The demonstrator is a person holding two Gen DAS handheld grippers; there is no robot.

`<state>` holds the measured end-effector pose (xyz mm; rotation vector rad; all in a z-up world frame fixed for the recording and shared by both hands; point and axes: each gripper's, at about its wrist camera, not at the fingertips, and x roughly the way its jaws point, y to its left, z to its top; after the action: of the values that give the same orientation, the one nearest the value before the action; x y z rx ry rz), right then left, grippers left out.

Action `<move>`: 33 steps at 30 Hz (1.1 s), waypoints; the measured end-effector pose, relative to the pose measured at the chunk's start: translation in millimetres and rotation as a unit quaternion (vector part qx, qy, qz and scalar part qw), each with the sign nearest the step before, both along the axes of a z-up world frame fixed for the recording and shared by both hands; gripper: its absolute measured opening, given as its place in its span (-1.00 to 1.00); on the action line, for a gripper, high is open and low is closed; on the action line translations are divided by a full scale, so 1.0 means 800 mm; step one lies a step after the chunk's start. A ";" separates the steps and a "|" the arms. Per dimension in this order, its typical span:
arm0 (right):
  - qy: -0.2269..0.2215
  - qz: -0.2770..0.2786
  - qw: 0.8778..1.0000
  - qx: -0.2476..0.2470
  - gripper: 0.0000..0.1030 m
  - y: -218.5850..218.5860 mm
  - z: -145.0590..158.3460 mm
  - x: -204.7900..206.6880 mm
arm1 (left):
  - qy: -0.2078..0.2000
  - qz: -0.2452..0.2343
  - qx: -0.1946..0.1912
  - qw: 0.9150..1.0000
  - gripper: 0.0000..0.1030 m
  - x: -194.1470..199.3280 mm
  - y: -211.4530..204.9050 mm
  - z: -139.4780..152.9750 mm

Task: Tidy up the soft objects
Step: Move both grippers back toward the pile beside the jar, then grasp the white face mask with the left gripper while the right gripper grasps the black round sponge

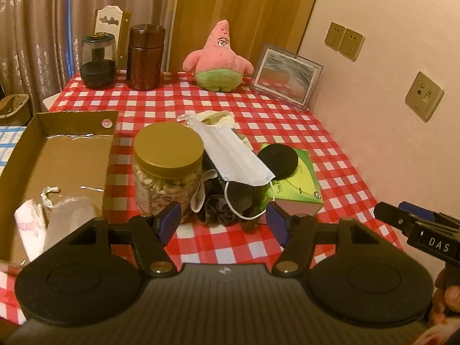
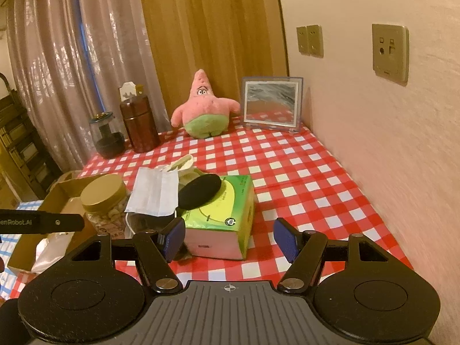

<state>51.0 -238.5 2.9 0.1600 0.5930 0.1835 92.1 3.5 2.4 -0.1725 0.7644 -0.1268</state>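
The left gripper (image 1: 222, 218) is hanging over the red-checked tablecloth (image 1: 287, 120) with its jaws standing apart and nothing between them, its blue pads (image 1: 169, 218) framing a heap of soft things: a white face mask (image 1: 233, 155) draped over dark fabric (image 1: 218, 210), which may be a scrunchie, though the shadow makes it hard to tell. A gold-lidded jar (image 1: 168, 166) is standing just left of the heap, and a green tissue box (image 1: 299, 184) with a black round pad (image 1: 277, 159) on it is sitting to the right. The cardboard box (image 1: 57, 155) at the left is already holding some pale soft items (image 1: 43, 215). The right gripper (image 2: 230, 237) is also standing open and empty, near the tissue box (image 2: 221, 212). A pink starfish plush (image 2: 204, 109) is sitting at the far edge.
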 end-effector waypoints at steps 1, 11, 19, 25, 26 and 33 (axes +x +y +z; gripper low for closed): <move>0.000 0.000 1.000 0.000 0.32 -0.001 -0.001 0.002 | 0.000 0.000 0.000 1.000 0.20 0.003 -0.001 0.000; 0.000 0.004 1.000 -0.007 0.32 -0.002 -0.009 0.031 | 0.006 0.000 -0.003 1.000 0.18 0.046 -0.017 -0.016; 0.001 0.004 1.000 -0.007 0.32 -0.007 -0.019 0.057 | 0.019 0.005 -0.015 1.000 0.11 0.081 -0.028 -0.039; 0.005 0.008 1.000 -0.010 0.32 -0.007 -0.027 0.085 | 0.025 0.017 -0.016 0.999 0.09 0.105 -0.035 -0.056; 0.005 0.009 1.000 -0.010 0.32 -0.007 -0.029 0.089 | 0.027 0.019 -0.015 0.999 0.07 0.110 -0.036 -0.059; 0.012 0.013 1.000 -0.009 0.32 -0.001 -0.041 0.109 | 0.037 0.026 -0.020 0.999 -0.13 0.132 -0.041 -0.075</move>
<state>137.9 -239.5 -29.6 0.1379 0.6209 0.2018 197.3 -29.2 -57.5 -0.2356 0.8299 -0.0863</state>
